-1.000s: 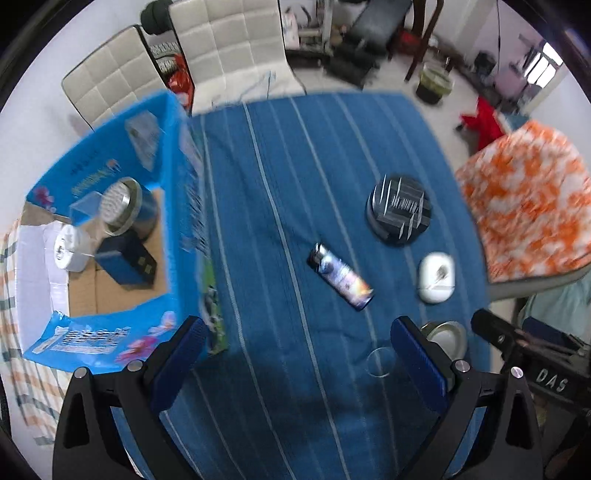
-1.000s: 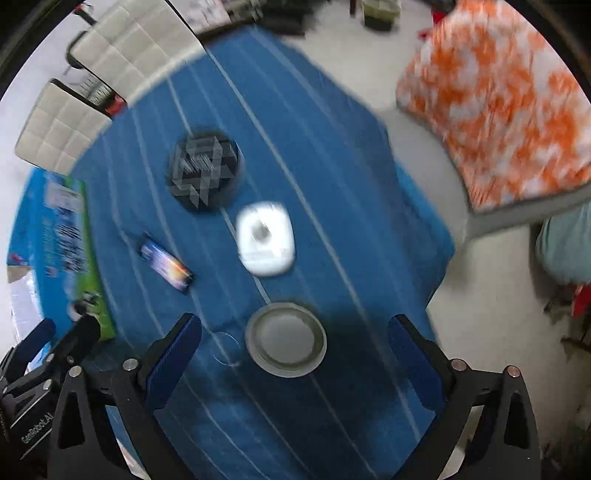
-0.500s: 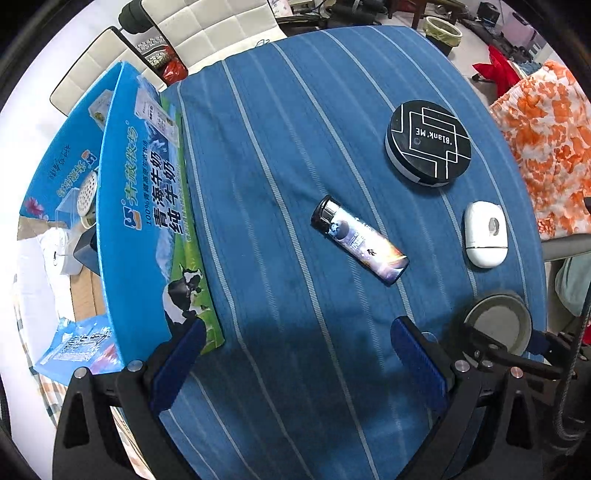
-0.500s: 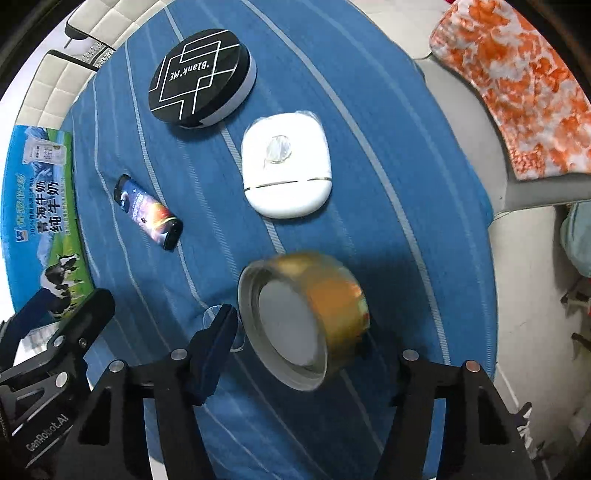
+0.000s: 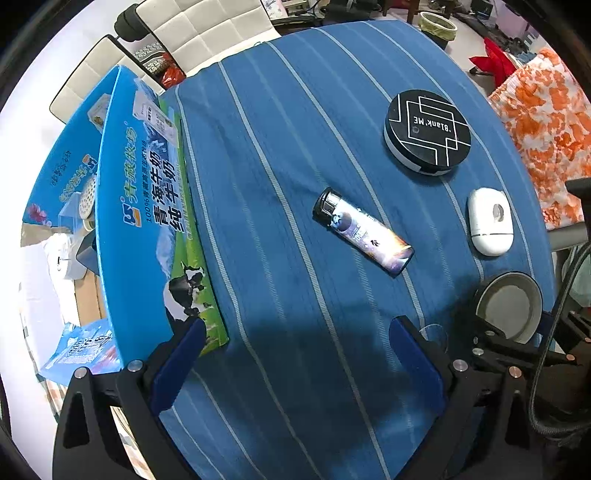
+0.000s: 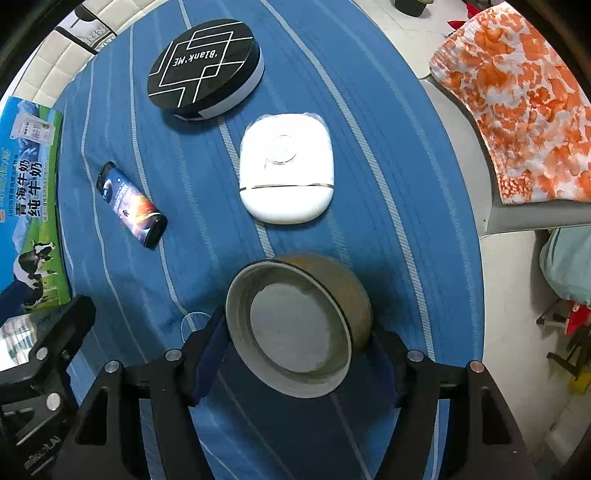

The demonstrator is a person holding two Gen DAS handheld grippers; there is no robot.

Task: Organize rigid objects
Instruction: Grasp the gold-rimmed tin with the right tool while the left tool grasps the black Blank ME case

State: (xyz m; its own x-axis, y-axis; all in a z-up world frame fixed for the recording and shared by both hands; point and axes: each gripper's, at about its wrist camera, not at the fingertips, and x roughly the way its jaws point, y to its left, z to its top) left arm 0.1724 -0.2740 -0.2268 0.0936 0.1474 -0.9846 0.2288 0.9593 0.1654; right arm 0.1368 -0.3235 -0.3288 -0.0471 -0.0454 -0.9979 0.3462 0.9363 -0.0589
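My right gripper [image 6: 295,354] is shut on a round gold tin [image 6: 299,328], tilted so its grey underside faces the camera; the tin also shows in the left wrist view [image 5: 508,310]. A lighter [image 5: 362,232] lies mid-table; it also shows in the right wrist view [image 6: 131,203]. A white case [image 6: 286,168] and a black round box [image 6: 205,68] lie beyond the tin. My left gripper [image 5: 295,354] is open and empty over the blue striped cloth, near the blue milk carton box [image 5: 147,206].
The carton box holds several items, among them a white roll [image 5: 61,258]. A small clear disc [image 6: 194,323] lies on the cloth by the tin. White chairs [image 5: 207,26] stand behind the table. An orange-patterned cushion [image 6: 517,103] lies to the right.
My right gripper came down around the gold tin and closed on it, tilting it up. My left gripper drew away from over the carton box and now holds still.
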